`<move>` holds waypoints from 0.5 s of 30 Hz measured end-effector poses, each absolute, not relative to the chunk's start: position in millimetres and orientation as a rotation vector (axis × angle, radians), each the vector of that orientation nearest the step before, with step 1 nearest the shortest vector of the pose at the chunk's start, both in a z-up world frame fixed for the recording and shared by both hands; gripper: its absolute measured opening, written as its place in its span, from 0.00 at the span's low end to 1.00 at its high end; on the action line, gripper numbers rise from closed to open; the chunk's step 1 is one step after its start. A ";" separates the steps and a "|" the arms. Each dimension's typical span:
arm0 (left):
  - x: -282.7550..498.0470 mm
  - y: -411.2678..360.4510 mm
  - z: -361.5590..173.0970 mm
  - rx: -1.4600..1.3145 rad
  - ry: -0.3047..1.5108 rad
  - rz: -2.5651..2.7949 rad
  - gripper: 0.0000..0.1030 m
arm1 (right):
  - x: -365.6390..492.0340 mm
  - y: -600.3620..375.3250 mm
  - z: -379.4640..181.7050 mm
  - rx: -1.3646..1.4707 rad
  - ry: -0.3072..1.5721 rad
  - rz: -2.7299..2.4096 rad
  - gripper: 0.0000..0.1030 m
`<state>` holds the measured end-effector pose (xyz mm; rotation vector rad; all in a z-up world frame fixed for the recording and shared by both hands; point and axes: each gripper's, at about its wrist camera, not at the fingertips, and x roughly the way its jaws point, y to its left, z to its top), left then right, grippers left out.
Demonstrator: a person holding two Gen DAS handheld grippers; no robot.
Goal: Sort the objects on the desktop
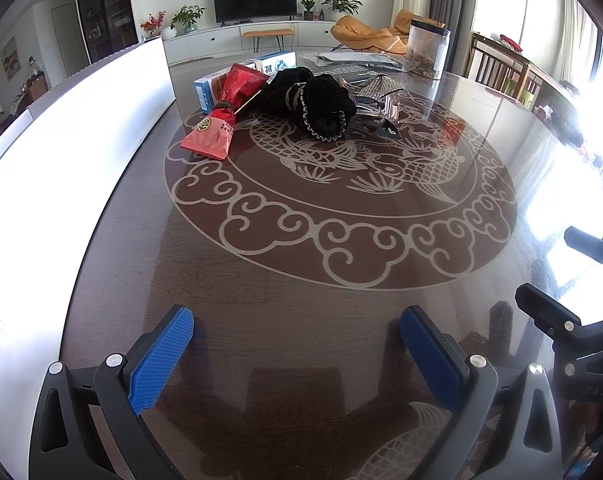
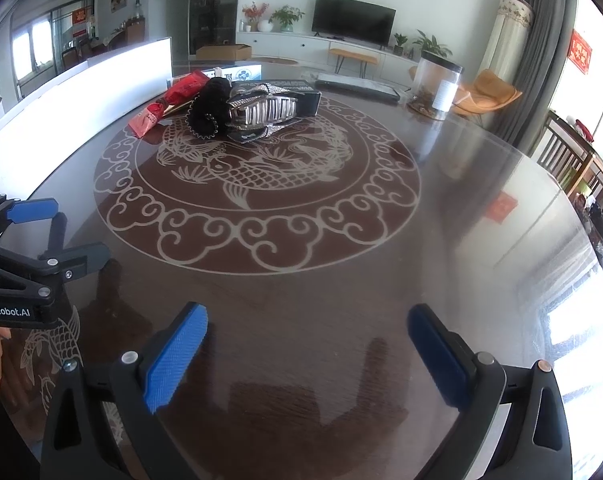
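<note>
the left gripper point(image 1: 297, 356) and right gripper point(image 2: 307, 354) are both spread wide and empty over the dark table point(image 1: 301, 320). well ahead of the jaws lies the pile: a red snack packet point(image 1: 217, 120), a black scrunchie point(image 1: 313, 104) and a rhinestone hair claw point(image 2: 261, 110), which partly hide a blue-white box point(image 1: 241, 76) behind. a clear jar point(image 2: 437, 84) stands farther off to the right, its contents hard to make out.

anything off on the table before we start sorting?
Nothing spilled or broken. The only mess is the unsorted heap at the far side: red packet, black scrunchie and rhinestone hair claw bunched against a blue-white box. Both grippers open, empty.
</note>
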<state>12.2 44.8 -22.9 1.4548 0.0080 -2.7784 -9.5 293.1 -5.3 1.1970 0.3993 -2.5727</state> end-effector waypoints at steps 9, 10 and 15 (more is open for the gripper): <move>12.2 44.8 -22.4 1.454 0.010 -2.782 1.00 | -11.6 293.1 -7.1 1.212 0.404 -2.573 0.98; 12.2 44.8 -22.4 1.454 0.010 -2.781 1.00 | -10.5 293.9 -6.4 1.206 0.397 -2.579 0.98; 12.0 45.1 -22.3 1.452 0.009 -2.780 1.00 | -9.7 298.1 -3.2 1.192 0.353 -2.585 0.98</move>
